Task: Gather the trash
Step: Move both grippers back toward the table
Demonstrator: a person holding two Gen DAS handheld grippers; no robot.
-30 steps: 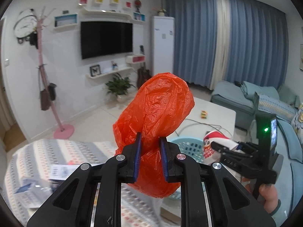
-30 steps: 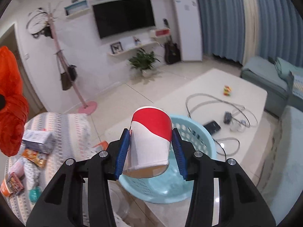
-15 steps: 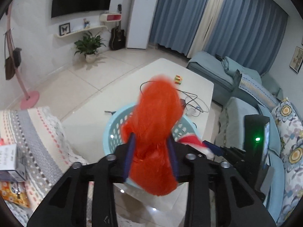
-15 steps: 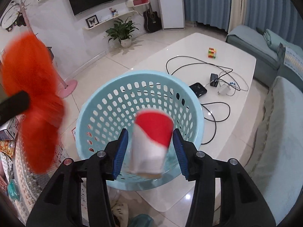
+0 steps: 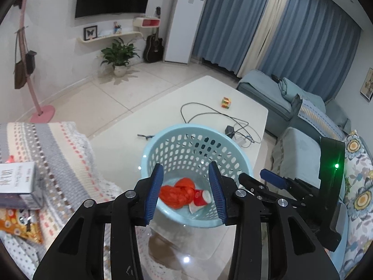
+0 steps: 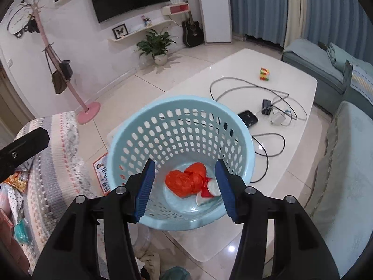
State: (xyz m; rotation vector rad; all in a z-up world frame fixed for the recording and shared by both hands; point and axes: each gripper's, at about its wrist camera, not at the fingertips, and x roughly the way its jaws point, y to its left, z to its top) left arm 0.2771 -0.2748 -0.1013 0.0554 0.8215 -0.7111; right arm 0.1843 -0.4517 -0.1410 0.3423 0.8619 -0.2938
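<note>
A light blue perforated basket [image 5: 186, 140] [image 6: 149, 126] stands on the near end of the white coffee table [image 5: 163, 107] [image 6: 233, 74]. An orange plastic bag [image 5: 177, 193] [image 6: 184, 182] and a red-and-white paper cup [image 5: 202, 197] [image 6: 209, 190] lie on the basket's bottom. My left gripper [image 5: 186, 191] is open and empty above the basket's near rim. My right gripper [image 6: 185, 186] is open and empty above the same rim; it also shows at the right of the left wrist view [image 5: 268, 182].
A striped-cover sofa [image 5: 46, 154] [image 6: 53, 154] on the left holds a white box [image 5: 16, 182] and snack packets [image 5: 14, 224]. Cables and chargers [image 6: 268, 109] and a colour cube [image 6: 264, 73] lie on the table. Blue sofa [image 5: 303, 154] on the right.
Both grippers moved over the basket and opened. The orange bag dropped from the left gripper and the paper cup from the right; both now lie in the basket.
</note>
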